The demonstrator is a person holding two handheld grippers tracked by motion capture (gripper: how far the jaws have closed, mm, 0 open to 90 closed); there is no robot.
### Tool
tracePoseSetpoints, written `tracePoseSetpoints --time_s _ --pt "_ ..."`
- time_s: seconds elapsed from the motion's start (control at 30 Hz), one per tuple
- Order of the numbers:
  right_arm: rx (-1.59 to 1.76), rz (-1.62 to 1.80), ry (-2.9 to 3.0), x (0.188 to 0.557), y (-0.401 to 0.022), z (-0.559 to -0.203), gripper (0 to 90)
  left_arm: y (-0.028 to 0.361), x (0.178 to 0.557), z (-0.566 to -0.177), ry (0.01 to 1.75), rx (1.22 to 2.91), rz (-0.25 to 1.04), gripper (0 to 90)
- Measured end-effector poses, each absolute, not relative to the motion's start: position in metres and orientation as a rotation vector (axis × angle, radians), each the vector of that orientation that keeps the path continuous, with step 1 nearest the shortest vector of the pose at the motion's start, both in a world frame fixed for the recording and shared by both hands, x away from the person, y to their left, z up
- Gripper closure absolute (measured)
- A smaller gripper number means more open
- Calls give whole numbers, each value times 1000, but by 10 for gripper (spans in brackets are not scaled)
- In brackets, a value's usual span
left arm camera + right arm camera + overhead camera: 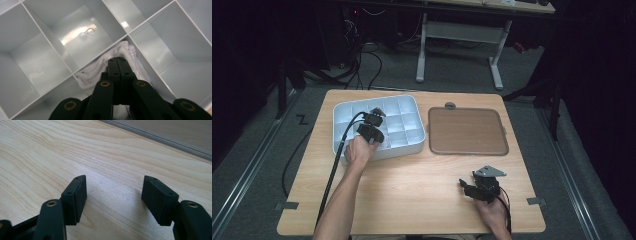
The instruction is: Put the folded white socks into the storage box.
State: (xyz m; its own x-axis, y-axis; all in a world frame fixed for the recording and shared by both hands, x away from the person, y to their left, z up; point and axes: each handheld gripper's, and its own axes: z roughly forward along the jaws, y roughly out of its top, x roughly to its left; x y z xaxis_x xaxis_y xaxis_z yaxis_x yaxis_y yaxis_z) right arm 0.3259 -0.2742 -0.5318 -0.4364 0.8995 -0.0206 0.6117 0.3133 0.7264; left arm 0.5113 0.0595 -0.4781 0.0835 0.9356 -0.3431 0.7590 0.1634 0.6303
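Observation:
A white divided tray (410,148) sits at the back left of the wooden table (412,185). My left gripper (371,126) reaches down into one of its middle compartments. In the left gripper view its jaws are pressed flat together, and my left gripper (118,60) is shut on a bunched white cloth (96,72) whose folds draw up to the tips. The compartments (75,37) around it hold nothing. My right gripper (465,188) rests near the table's front right; in its own view my right gripper (113,195) is open over bare wood, nothing between its pads.
A brown flat tray (467,131) with a grey rim lies right of the white tray. A black cable (334,165) trails from the left gripper along the forearm. A desk frame (457,35) stands beyond the table.

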Motion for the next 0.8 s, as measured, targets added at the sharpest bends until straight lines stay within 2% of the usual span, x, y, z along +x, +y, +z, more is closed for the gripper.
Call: tracePoseSetpoints --time_s 0.47,0.8 --pt "1339 913 2162 325 -274 -532 373 59 510 -491 1700 1725 298 900" --pt "1337 913 2163 325 -274 -532 373 77 504 -489 1691 1778 260 900"
